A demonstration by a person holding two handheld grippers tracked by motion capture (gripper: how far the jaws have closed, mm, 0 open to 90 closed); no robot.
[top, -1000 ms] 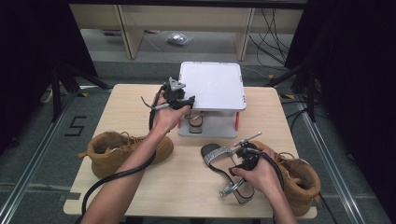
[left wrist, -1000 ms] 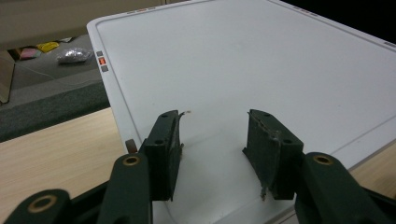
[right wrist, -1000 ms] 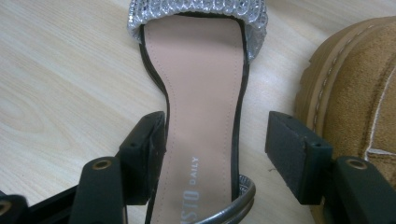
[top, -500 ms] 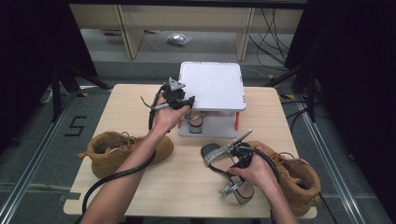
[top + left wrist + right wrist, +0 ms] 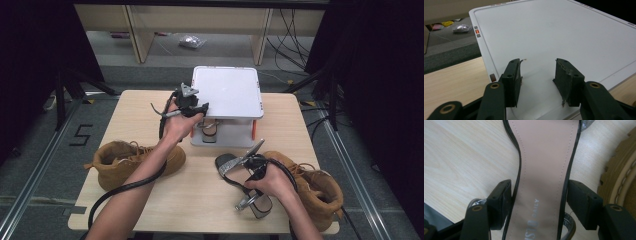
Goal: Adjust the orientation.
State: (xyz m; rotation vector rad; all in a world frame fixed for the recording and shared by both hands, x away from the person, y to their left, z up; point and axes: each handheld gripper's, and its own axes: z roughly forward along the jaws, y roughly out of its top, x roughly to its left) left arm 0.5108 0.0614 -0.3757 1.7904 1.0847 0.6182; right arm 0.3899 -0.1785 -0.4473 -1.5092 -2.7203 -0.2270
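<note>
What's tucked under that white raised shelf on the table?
Under the white shelf a sandal lies on the lower tray; its straps and part of its sole show. The shelf top covers the rest, so anything deeper in is hidden.

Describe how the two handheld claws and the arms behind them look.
Both claws, left claw and right claw, are black with two flat rectangular jaws and brass-coloured pivot pins. A grey three-cornered plate tops the left one. A thick black cable trails from it. Forearms are unsleeved.
</note>
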